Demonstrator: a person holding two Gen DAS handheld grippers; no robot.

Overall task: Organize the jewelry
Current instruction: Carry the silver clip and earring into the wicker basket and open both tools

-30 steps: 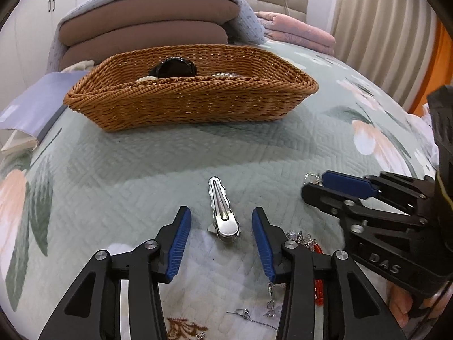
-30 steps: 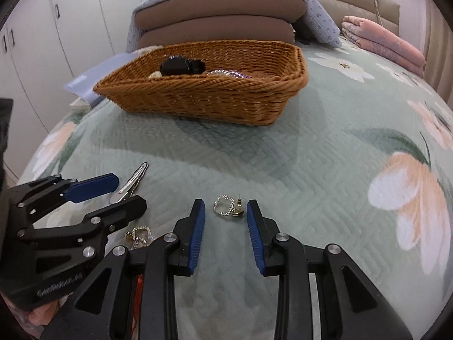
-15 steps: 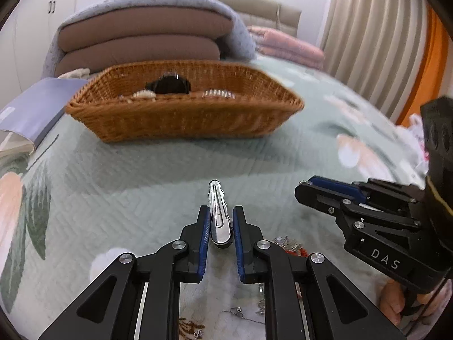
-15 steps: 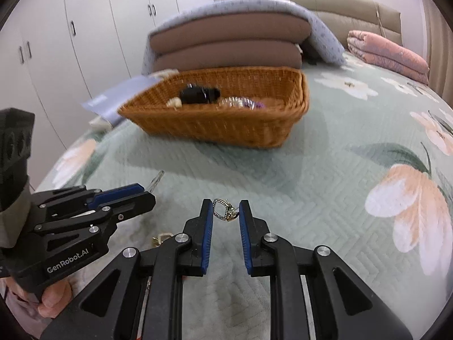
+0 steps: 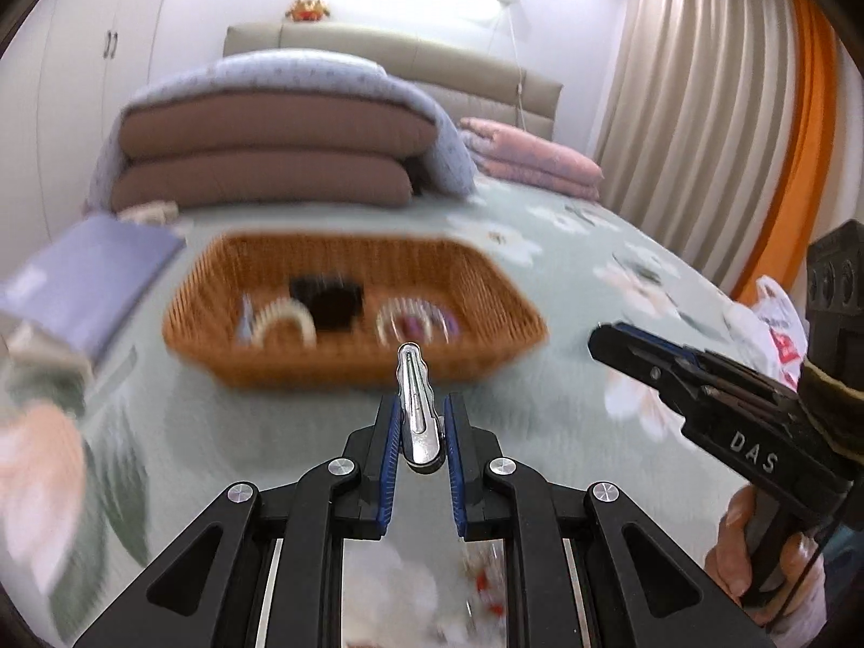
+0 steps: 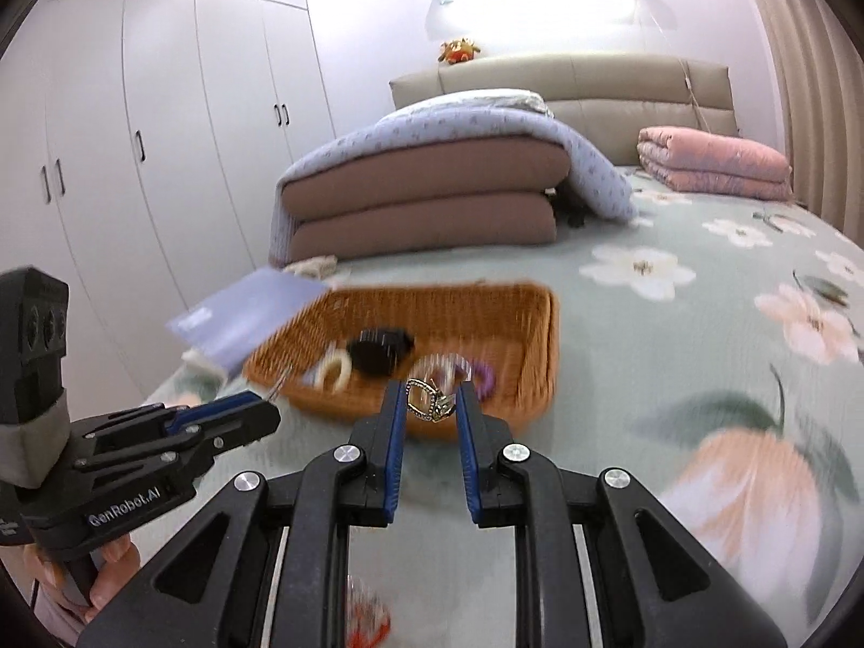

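My left gripper is clamping a silver hair clip between its blue pads, the clip sticking up and forward past the fingertips, clear of the bedspread. My right gripper is pinching a small gold-toned earring with a squarish frame, also held up off the bed. Both sets of jaws are sitting narrow, closed on their bits.

The wicker basket is sitting on the floral bedspread ahead of both grippers, and it's holding a black watch-looking thing, a pale bangle and a beaded bracelet, all a bit blurry. A purple booklet is lying beside the basket's left end, with stacked brown cushions behind it.
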